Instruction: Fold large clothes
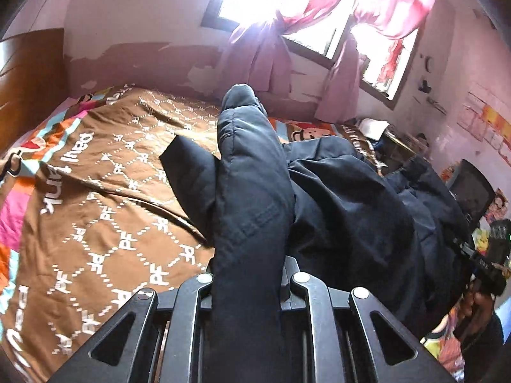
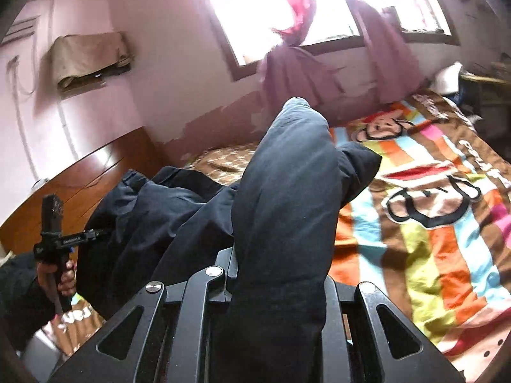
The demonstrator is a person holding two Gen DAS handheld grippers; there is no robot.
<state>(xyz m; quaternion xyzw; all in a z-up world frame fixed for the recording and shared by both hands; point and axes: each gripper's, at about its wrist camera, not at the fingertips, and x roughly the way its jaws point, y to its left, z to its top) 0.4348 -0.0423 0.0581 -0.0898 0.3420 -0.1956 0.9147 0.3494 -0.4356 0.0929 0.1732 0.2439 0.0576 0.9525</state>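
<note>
A large dark navy padded jacket (image 1: 345,210) hangs between my two grippers above the bed. My left gripper (image 1: 249,274) is shut on one end of the jacket, and a thick fold stands up between its fingers. My right gripper (image 2: 281,271) is shut on the other end of the jacket (image 2: 166,210), with a fold bulging up and hiding the fingertips. The right gripper also shows in the left wrist view (image 1: 488,265), held by a hand. The left gripper shows in the right wrist view (image 2: 57,242).
The bed carries a brown patterned blanket (image 1: 105,198) with a striped cartoon monkey print (image 2: 431,210). A wooden headboard (image 2: 86,185) stands at one side. A window with pink curtains (image 1: 319,25) is behind the bed. A dark monitor (image 1: 469,191) and clutter stand at the right.
</note>
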